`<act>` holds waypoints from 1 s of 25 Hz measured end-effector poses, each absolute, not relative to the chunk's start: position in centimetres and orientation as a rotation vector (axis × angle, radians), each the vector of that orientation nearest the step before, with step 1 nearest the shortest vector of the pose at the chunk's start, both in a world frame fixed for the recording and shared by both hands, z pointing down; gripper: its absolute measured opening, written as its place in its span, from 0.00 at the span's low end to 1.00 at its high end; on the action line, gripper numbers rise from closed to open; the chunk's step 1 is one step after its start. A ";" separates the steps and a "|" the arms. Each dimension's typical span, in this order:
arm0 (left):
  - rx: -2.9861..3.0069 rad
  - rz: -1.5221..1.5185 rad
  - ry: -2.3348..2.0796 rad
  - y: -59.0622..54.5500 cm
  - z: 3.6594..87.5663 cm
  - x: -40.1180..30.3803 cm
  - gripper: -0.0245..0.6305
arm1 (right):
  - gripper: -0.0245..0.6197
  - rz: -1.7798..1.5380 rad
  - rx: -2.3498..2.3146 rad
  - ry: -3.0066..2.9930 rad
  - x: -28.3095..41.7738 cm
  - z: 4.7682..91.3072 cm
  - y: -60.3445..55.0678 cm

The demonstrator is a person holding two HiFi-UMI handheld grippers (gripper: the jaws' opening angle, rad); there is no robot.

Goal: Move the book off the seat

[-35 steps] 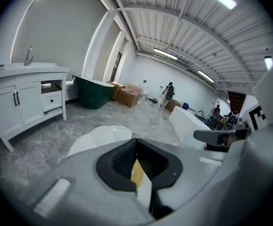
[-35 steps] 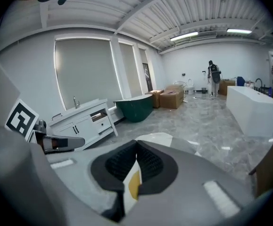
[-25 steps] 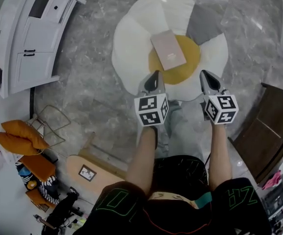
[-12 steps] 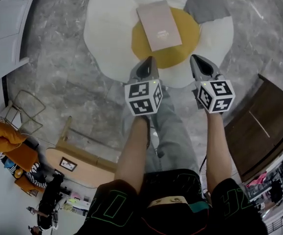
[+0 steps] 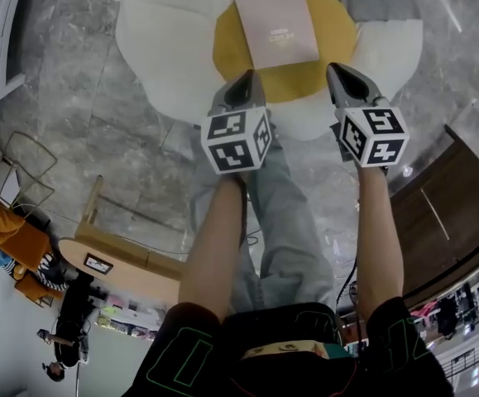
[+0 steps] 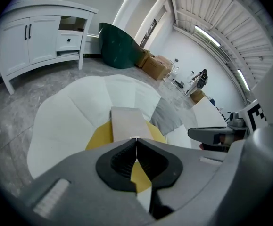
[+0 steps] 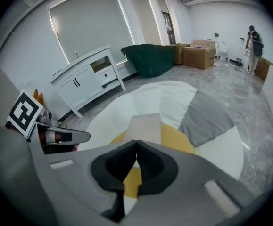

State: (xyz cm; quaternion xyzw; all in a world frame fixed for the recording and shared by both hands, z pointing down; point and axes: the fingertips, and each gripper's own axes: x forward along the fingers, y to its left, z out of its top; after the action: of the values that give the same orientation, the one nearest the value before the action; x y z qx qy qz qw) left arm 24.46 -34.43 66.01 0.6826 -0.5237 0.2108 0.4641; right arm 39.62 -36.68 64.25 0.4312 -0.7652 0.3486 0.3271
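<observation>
Both grippers hang over the near edge of the white flower-shaped cushion seat with its yellow round centre. The left gripper has its fingers pressed together on nothing, and the right gripper is the same, fingers closed and empty. The pale pink rectangular book lies flat on the yellow centre, just ahead of both tips and between them. Its long axis runs away from the person, with the short near edge facing the fingers. The left looks a touch nearer. There is small print on the cover, too small to read.
</observation>
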 end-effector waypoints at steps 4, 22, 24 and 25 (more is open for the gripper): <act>1.623 0.525 -1.292 -35.3 69.4 24.4 0.06 | 0.04 0.896 1.079 -1.989 39.8 67.6 -37.9; 1.578 0.574 -1.077 -36.4 82.3 26.7 0.46 | 0.36 0.969 1.020 -1.908 40.4 81.2 -40.0; 1.580 0.598 -1.053 -36.2 83.2 27.4 0.46 | 0.36 0.969 0.999 -1.908 40.1 81.9 -39.7; 1.580 0.605 -1.046 -36.1 83.4 27.6 0.46 | 0.35 0.969 0.993 -1.911 40.0 82.0 -39.6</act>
State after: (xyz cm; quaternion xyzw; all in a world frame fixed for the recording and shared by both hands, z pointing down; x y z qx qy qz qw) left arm 27.58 -36.15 83.43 0.6662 -0.4409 0.2549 0.5448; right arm 39.99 -39.63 81.99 0.3888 -0.7484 0.3795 0.3805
